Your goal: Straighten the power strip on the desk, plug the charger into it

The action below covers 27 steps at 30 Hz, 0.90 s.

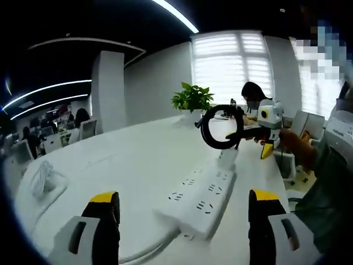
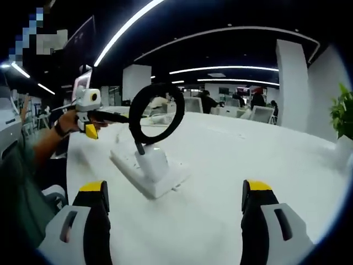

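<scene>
While both claws hang over the surface (image 1: 127, 160), the task seems to stand at its plugging step. My left claw (image 1: 183, 197) is spread wide with nothing between its yellow-tipped jaws; my right claw (image 2: 175, 186) is likewise wide apart and holds nothing.

Just beyond the left claw lies the power strip (image 1: 201, 199), a flat white plastic slab with rounded corners and rows of dark socket slots. It sits askew to my line of sight, and its white cord (image 1: 149, 248) curls off the near end.

At its far end stands the charger (image 1: 228, 159), a smooth white block, upright and apparently seated in a socket. Its stiff black cable (image 1: 205, 130) rises in a round loop. Each view shows the other claw, in a hand, reaching toward that loop; whether it pinches the cable I cannot tell.

The next move, I judge, calls for checking the charger's seating, then squaring the strip.

Farther off: a leafy plant (image 1: 192, 98), seated people, slatted blinds.
</scene>
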Available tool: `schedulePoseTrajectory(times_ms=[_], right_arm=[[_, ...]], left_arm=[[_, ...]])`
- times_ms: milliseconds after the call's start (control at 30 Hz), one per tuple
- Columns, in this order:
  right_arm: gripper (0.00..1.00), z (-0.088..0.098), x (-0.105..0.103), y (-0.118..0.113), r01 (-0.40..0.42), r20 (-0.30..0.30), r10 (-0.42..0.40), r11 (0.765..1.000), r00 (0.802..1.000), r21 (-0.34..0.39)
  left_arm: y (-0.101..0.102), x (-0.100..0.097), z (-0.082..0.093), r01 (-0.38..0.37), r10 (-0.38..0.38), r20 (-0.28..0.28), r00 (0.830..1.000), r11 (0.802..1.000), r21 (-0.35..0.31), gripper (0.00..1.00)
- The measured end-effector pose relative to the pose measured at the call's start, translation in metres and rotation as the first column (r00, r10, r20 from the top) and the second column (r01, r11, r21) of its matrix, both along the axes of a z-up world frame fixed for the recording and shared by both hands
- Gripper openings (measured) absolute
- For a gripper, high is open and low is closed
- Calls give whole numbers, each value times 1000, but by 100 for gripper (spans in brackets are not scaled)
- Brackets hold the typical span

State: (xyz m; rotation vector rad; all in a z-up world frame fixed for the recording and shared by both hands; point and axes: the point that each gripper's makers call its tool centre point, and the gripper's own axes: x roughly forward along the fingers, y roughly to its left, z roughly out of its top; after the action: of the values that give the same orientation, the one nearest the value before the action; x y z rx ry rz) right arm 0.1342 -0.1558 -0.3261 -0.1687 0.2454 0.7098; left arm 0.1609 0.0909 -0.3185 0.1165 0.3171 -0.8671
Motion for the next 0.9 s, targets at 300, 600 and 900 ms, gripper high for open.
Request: schedulePoseTrajectory(times_ms=[300, 600, 900], right_arm=[[99, 6, -12, 1, 55, 54, -55, 998, 997, -11], [97, 1, -19, -8, 115, 31, -116, 993, 993, 11], [100, 13, -16, -14, 265, 90, -265, 964, 960, 9]], left_arm=[[45, -22, -10, -237, 238, 6, 971, 969, -70, 99], [60, -42, -22, -336, 340, -5, 941, 930, -148, 98], [63, -40, -28, -371, 375, 9, 927, 921, -121, 99]])
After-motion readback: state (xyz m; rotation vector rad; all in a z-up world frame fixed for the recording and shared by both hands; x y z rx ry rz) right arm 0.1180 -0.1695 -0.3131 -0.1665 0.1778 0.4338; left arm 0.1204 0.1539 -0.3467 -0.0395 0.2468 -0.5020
